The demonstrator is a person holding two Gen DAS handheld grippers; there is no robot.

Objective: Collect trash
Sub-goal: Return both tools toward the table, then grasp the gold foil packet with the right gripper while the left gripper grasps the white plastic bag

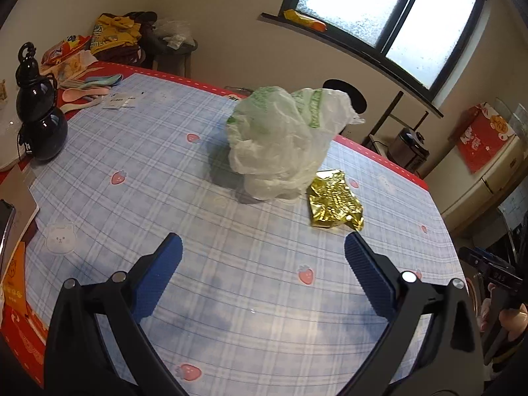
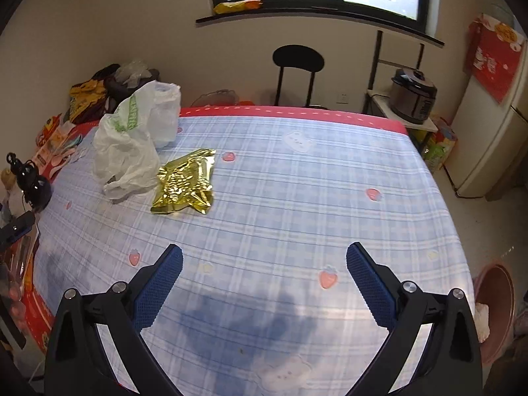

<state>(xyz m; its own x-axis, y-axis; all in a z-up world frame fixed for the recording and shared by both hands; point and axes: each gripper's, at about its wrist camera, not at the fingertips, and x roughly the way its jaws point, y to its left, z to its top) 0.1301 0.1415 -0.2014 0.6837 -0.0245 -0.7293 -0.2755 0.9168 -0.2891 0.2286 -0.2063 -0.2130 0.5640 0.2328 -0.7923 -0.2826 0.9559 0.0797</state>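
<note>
A crumpled white plastic bag with green print stands on the blue plaid tablecloth. A flat crinkled gold foil wrapper lies just right of it, touching its base. My left gripper is open and empty, hovering over the cloth short of both. In the right wrist view the bag and the wrapper lie at the far left. My right gripper is open and empty, well to the right of them.
A black gourd-shaped bottle and spoons, papers and snack packs crowd the table's left side. A black chair stands behind the table. A rice cooker, a fridge and a pink basin are on the right.
</note>
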